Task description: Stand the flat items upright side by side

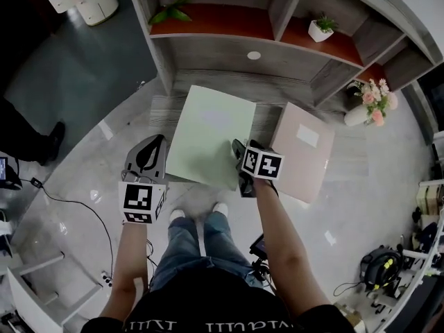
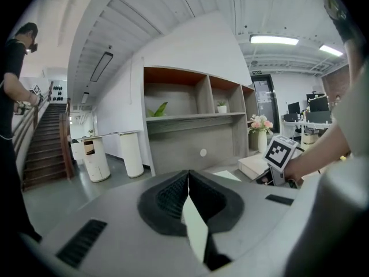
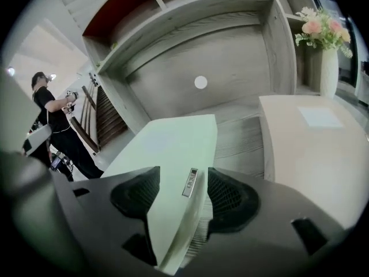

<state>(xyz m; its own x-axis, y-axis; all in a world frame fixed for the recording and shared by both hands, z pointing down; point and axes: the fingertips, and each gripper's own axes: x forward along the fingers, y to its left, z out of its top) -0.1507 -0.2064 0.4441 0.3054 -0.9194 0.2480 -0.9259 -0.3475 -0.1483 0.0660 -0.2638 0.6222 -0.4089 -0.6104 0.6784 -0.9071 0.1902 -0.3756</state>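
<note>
On low shelf ledge [image 1: 267, 123]: green book [image 1: 208, 141], near edge overhanging ledge front. Left tongs [image 1: 158, 143] pinch its left edge; right tongs [image 1: 239, 152] pinch its near right corner. Pink book [image 1: 305, 151] flat just right, bare ledge strip between. Flower vase [image 1: 371, 106] toward ledge's far right corner.

2 flat books lie cover-up on the grey wooden base [image 1: 268, 122]. The pale green book [image 1: 208, 134], with a small spine label, has its 7 o'clock edge pinched in the left gripper [image 1: 161, 143]. Its 5 o'clock corner is clamped by the right gripper [image 1: 239, 151]. The pink book [image 1: 305, 155], white-labelled, lies at its 3 o'clock, apart.
</note>
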